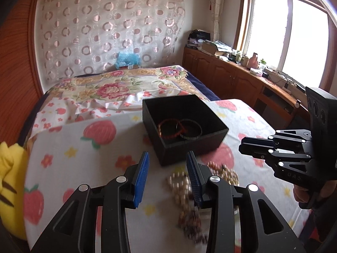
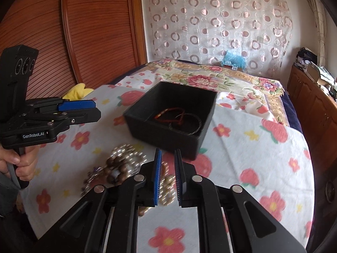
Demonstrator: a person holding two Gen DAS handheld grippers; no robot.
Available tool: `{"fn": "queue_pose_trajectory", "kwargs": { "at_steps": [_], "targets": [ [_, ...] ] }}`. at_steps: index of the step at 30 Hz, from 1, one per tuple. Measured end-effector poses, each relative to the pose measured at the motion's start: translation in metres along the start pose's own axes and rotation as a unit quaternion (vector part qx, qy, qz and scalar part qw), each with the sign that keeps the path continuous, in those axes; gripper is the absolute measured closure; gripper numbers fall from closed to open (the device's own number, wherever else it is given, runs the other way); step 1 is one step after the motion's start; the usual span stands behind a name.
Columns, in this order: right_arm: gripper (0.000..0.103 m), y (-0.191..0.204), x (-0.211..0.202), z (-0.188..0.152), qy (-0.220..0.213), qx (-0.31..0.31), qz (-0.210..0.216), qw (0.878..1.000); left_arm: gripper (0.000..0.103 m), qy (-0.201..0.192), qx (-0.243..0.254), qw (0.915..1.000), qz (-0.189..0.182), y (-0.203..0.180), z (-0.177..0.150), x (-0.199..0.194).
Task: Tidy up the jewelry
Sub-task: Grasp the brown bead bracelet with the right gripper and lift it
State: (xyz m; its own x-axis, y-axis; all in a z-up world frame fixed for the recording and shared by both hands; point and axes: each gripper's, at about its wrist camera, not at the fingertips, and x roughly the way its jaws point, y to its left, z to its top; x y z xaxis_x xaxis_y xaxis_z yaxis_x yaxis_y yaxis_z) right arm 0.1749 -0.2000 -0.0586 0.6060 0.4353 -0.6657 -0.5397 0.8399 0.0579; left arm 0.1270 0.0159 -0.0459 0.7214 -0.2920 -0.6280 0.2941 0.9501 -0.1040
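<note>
A black open box point(image 1: 189, 145) stands on the strawberry-print cloth; it also shows in the right wrist view point(image 2: 164, 135). Inside lie a red bead bracelet point(image 1: 166, 126) and a dark bangle point(image 1: 191, 129). Several bead bracelets point(image 1: 179, 185) lie in a blurred heap on the cloth in front of the box, also seen in the right wrist view point(image 2: 122, 164). My left gripper point(image 1: 167, 164) is open and empty above the heap. My right gripper point(image 2: 168, 164) is open with a narrow gap, empty, above the beads; it also shows in the left wrist view point(image 1: 244, 147).
A yellow plush toy point(image 1: 12, 181) lies at the left edge of the cloth. A bed with a floral cover point(image 1: 118, 88) stretches behind the box. A wooden cabinet with clutter point(image 1: 238, 71) runs under the window on the right. A wooden wardrobe point(image 2: 84, 31) stands at the left.
</note>
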Motion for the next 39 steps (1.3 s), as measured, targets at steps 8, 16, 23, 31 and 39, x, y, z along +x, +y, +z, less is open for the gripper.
{"fn": "queue_pose_trajectory", "kwargs": {
  "at_steps": [8, 16, 23, 31, 39],
  "targets": [
    [0.080, 0.027, -0.002, -0.016, 0.008, -0.011, 0.006, 1.000, 0.067, -0.006, -0.003, 1.0000, 0.006, -0.002, -0.029, -0.026],
    [0.079, 0.046, 0.005, -0.023, 0.026, -0.016, 0.022, 0.999, 0.062, -0.017, 0.003, 0.9998, 0.007, -0.010, -0.050, -0.045],
    [0.079, 0.051, 0.021, -0.031, 0.061, -0.016, 0.035, 0.997, 0.061, -0.011, -0.011, 0.9999, 0.003, -0.008, -0.062, -0.048],
    [0.078, 0.058, 0.033, -0.032, 0.074, -0.026, 0.039, 0.996, 0.061, 0.001, -0.009, 0.9999, 0.004, -0.009, -0.067, -0.044],
    [0.088, 0.049, 0.018, -0.029, 0.053, -0.021, 0.038, 0.998, 0.061, 0.013, -0.009, 0.9999, -0.004, -0.013, -0.071, -0.033]
  ]
}}
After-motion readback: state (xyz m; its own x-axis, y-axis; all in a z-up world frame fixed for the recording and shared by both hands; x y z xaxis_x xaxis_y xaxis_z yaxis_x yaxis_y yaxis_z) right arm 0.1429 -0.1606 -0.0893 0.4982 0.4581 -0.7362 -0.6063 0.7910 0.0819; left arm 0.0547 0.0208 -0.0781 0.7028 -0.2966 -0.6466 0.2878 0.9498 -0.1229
